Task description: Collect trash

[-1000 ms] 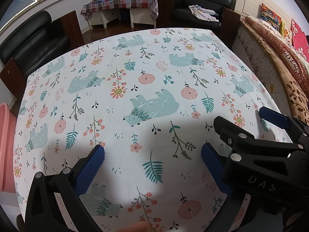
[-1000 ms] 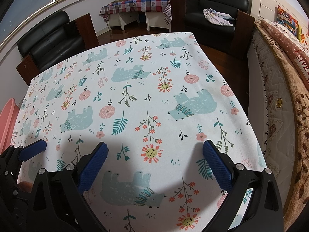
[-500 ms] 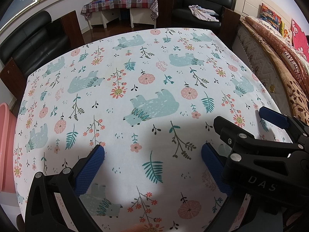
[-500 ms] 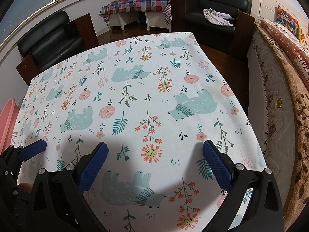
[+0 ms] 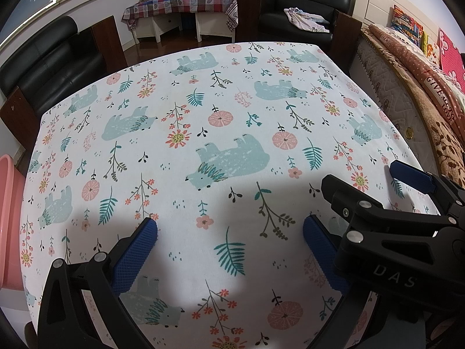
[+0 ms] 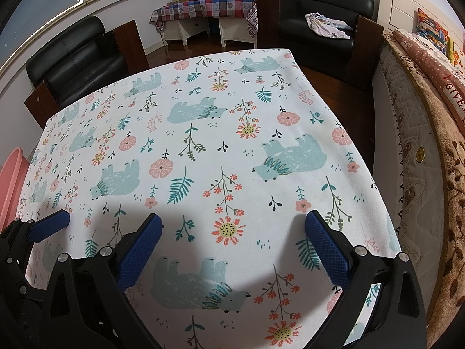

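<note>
1. The left gripper (image 5: 229,232) hovers low over the desk (image 5: 221,93), its jaws wide apart with nothing between them but patterned cloth (bears, ferns, pink flowers).
2. The right gripper (image 6: 232,226) hovers likewise at the lower edge of its own view, jaws spread and empty; in the left wrist view it shows as black frame and blue pads at the lower right (image 5: 377,203).
3. The left gripper also appears in the right wrist view, at the lower left of the frame (image 6: 35,232), just beside the right one.
4. No trash can be made out on the desk in either view, so I cannot tell where it lies.
5. A pink tub (image 5: 8,218) sits off the desk's edge at the left of the frame, only partly in view.
6. Black armchairs (image 5: 52,61) stand beyond the desk at upper left and upper right, and a bed (image 5: 421,93) with patterned blankets runs along the right side of the frame
</note>
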